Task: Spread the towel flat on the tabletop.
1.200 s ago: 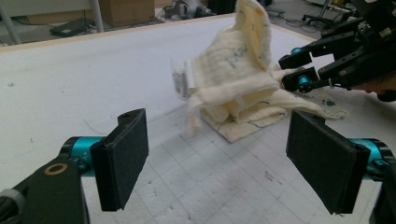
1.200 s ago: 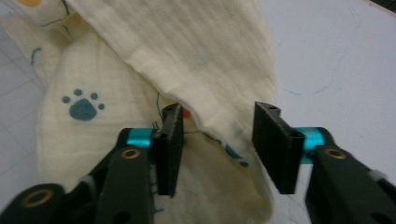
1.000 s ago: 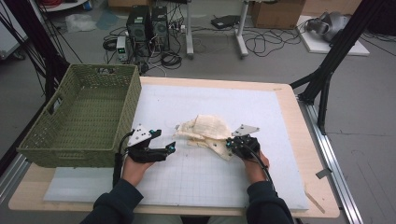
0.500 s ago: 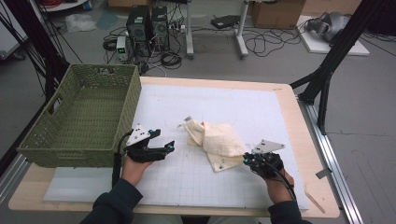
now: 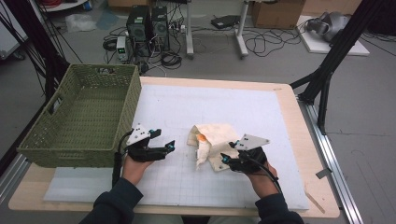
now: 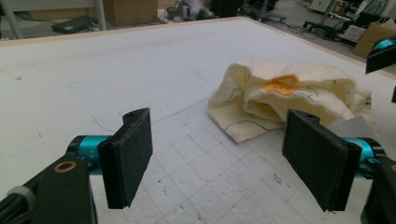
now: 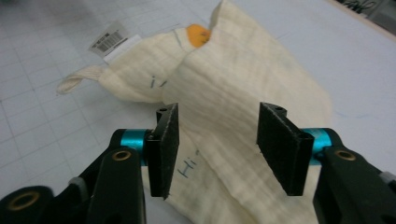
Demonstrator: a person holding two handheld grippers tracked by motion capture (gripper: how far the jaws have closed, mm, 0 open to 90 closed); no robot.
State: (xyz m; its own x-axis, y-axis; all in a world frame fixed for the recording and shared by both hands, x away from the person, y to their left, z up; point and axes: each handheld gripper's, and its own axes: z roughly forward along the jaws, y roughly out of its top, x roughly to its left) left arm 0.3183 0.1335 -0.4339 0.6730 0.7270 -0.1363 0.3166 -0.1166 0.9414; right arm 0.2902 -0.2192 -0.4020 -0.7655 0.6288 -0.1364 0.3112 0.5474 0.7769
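Note:
A crumpled cream cloth (image 5: 211,140) with an orange patch (image 5: 201,137) lies on the white mat, shown close in the right gripper view (image 7: 243,79) with a barcode label (image 7: 112,39). My right gripper (image 5: 227,151) hovers at the cloth's near right edge. Its jaws have just been opening and now stand apart (image 7: 217,112), with the cloth lying under them and neither pad pressing on it. My left gripper (image 5: 166,147) rests a little left of the cloth and points at it. Its jaws are wide open (image 6: 218,116) with nothing between them, and the cloth (image 6: 285,93) lies just ahead.
A green woven basket (image 5: 70,156) stands on the table's left side, close beside my left hand. The white gridded mat (image 5: 261,112) covers most of the wooden table (image 5: 299,121). Cables, computers and a black stand sit on the floor beyond.
The right gripper dragged a cloth corner toward the near right, then came back left and let go. The cloth now lies folded over itself. The left gripper stayed put.

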